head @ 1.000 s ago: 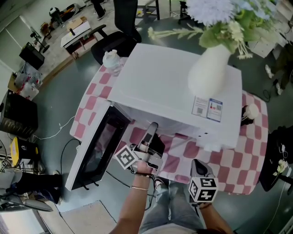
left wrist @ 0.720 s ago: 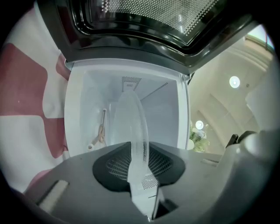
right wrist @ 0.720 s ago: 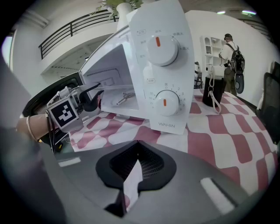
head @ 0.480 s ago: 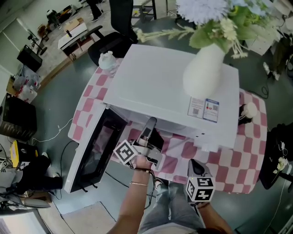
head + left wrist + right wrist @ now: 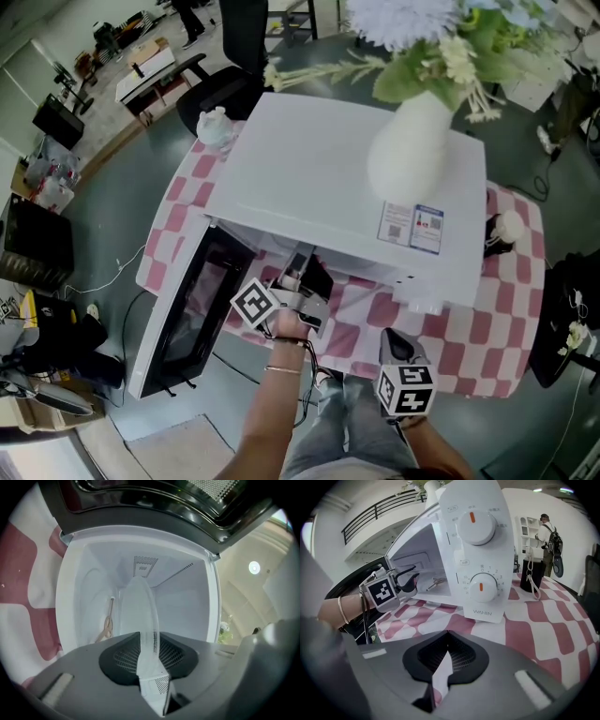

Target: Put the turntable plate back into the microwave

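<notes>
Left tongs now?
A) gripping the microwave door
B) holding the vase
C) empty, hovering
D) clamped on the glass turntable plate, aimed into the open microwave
D: in the left gripper view the glass plate stands edge-on between the left tongs, with the open microwave cavity right ahead.

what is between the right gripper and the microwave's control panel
Only bare pink-and-white checked tablecloth lies between the right gripper and the control panel. The right gripper view shows this.

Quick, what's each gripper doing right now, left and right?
Left gripper: closed on the turntable plate.
Right gripper: closed, holding nothing.
</notes>
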The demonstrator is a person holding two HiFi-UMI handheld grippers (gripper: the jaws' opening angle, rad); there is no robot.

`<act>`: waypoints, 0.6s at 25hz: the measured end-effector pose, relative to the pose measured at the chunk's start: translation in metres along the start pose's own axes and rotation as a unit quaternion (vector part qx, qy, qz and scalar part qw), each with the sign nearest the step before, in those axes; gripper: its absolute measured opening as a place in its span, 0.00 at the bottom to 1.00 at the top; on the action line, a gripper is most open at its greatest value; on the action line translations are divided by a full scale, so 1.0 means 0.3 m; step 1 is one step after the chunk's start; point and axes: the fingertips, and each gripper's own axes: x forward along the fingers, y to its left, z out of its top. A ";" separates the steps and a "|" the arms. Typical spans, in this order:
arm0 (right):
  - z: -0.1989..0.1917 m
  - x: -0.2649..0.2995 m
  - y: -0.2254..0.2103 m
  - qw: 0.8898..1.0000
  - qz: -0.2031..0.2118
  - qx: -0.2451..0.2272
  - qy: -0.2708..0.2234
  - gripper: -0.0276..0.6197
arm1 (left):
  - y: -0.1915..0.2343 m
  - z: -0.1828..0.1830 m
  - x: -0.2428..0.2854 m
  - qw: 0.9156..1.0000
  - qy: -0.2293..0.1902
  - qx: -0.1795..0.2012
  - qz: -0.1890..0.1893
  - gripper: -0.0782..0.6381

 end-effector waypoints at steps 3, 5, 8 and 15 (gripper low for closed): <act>0.000 0.001 -0.002 1.000 0.002 0.000 0.001 0.06 | 0.008 0.004 0.008 1.000 -0.003 -0.002 0.004 0.24; 0.001 0.001 -0.003 1.000 0.003 0.000 0.002 0.06 | 0.016 0.005 0.013 1.000 -0.002 0.000 0.012 0.24; 0.002 0.003 -0.002 1.000 0.006 -0.001 0.002 0.06 | 0.025 0.005 0.020 1.000 -0.001 0.004 0.019 0.24; 0.006 0.007 -0.007 1.000 0.008 0.001 0.002 0.06 | 0.031 0.009 0.038 1.000 -0.008 -0.005 0.019 0.24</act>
